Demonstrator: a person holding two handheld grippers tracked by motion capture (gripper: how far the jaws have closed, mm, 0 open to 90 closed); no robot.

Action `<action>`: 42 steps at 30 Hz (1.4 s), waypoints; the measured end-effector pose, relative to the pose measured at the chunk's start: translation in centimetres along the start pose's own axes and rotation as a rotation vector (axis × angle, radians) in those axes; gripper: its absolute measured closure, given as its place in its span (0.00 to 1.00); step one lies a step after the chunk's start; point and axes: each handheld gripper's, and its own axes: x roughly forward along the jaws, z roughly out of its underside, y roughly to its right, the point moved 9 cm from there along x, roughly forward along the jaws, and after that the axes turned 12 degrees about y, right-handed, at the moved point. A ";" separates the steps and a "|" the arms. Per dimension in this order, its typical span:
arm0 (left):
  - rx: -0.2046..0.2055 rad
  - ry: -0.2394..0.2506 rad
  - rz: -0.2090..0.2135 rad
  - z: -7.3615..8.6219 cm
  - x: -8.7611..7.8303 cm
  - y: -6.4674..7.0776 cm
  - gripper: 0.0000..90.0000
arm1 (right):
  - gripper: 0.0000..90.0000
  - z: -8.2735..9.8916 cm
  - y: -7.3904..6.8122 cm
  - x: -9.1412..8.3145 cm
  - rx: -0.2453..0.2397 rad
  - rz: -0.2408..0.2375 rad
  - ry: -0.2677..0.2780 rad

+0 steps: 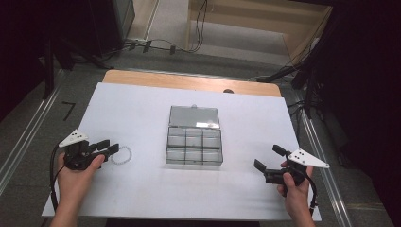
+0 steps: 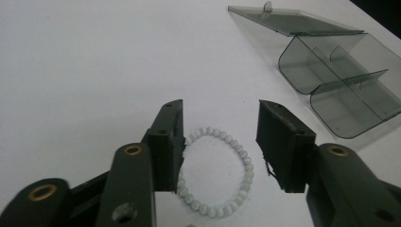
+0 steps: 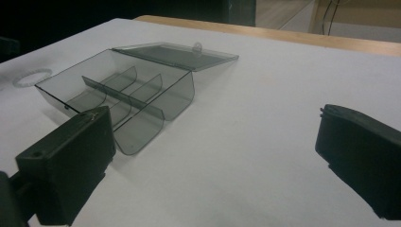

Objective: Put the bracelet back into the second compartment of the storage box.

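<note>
A bracelet of pale round beads lies flat on the white table sheet at the left. My left gripper is low over it, and in the left gripper view the bracelet lies between the jaws of that gripper. One jaw is against the beads and the other stands apart from them, so nothing is gripped. A clear grey compartment box sits mid-table with its lid folded back flat and its compartments empty. My right gripper is open to the right of the box, with nothing between its jaws.
The right gripper view looks across the box to the bracelet beyond it. A strip of bare wooden tabletop shows past the sheet's far edge. Cables and dark stands lie on the floor behind and to the sides.
</note>
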 end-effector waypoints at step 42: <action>0.150 -0.155 -0.174 3.0 2.0 -1.6 0.92 | 0.00 0.9 1.0 0.1 0.012 0.010 -0.025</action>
